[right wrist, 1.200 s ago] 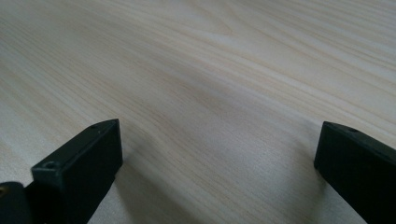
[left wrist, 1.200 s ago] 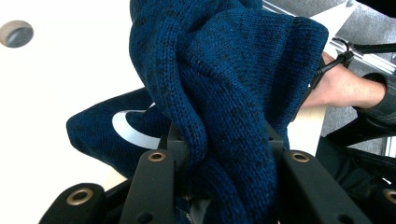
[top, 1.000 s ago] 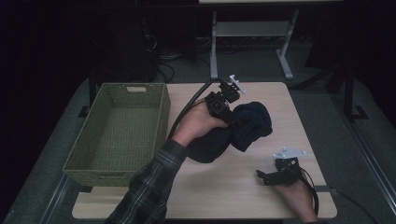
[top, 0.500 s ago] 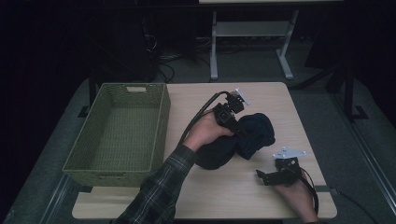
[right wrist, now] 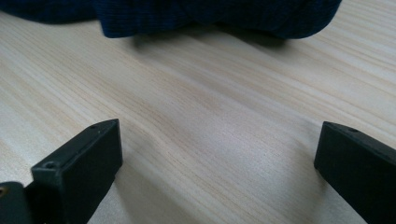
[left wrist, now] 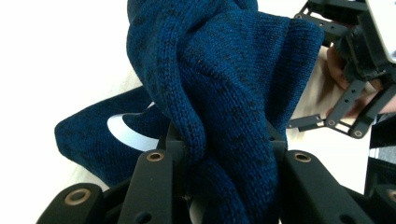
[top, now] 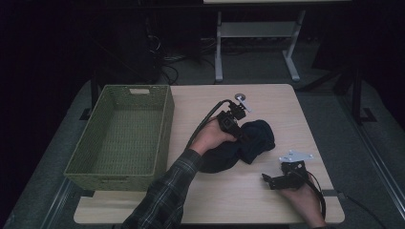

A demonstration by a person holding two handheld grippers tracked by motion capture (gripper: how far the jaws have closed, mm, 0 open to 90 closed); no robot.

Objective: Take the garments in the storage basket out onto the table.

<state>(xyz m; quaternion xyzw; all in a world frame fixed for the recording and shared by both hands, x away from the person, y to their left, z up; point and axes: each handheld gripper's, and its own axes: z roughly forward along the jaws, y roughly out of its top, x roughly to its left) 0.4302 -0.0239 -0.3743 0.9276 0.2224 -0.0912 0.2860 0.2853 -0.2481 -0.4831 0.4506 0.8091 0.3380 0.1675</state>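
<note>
Your left gripper (top: 237, 130) is clamped on a thick fold of the dark blue knit garment (top: 241, 145), which lies bunched on the table (top: 286, 102) just right of centre in the high view, with the green basket (top: 165, 124) at left. It looks soft, limp and light (the knit bulges between the jaws in the left gripper view), so expect it to sag and trail, and take hold of a doubled fold, not a single edge. Your right gripper (top: 274, 180), lower right, rests with jaws spread wide and empty on bare wood just short of the cloth.
</note>
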